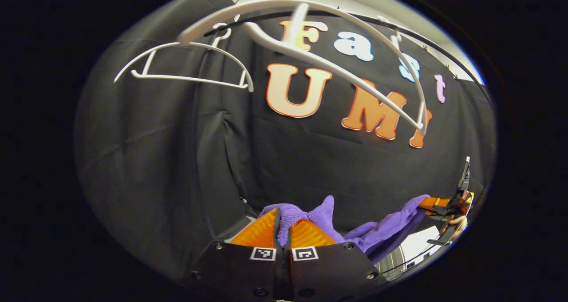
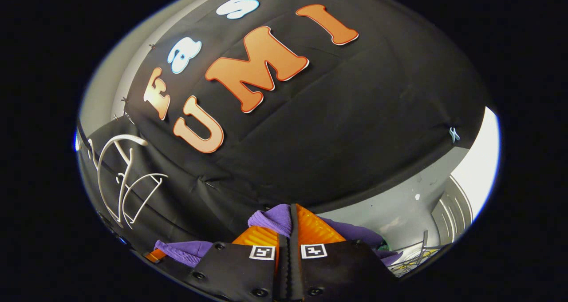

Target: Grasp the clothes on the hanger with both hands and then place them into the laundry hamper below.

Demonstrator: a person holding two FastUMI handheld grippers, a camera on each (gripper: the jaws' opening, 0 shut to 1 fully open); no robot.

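A purple knitted garment (image 1: pixel 381 231) hangs stretched between my two grippers, below the white hangers. In the left gripper view my left gripper (image 1: pixel 284 224) is shut on one bunched end of it. Far off at the right edge the right gripper (image 1: pixel 437 203) clamps the other end, with a hand behind it. In the right gripper view my right gripper (image 2: pixel 290 222) is shut on a fold of the purple garment (image 2: pixel 273 217), and more of it trails to the lower left. Two bare white hangers (image 1: pixel 195 64) hang from the white rail (image 1: pixel 337 15) overhead.
The white hangers (image 2: pixel 122 180) show at the left in the right gripper view. A wire hamper's rim (image 2: pixel 415 255) sits low at the right, near a ribbed white surface (image 2: pixel 452 211) and a grey wall.
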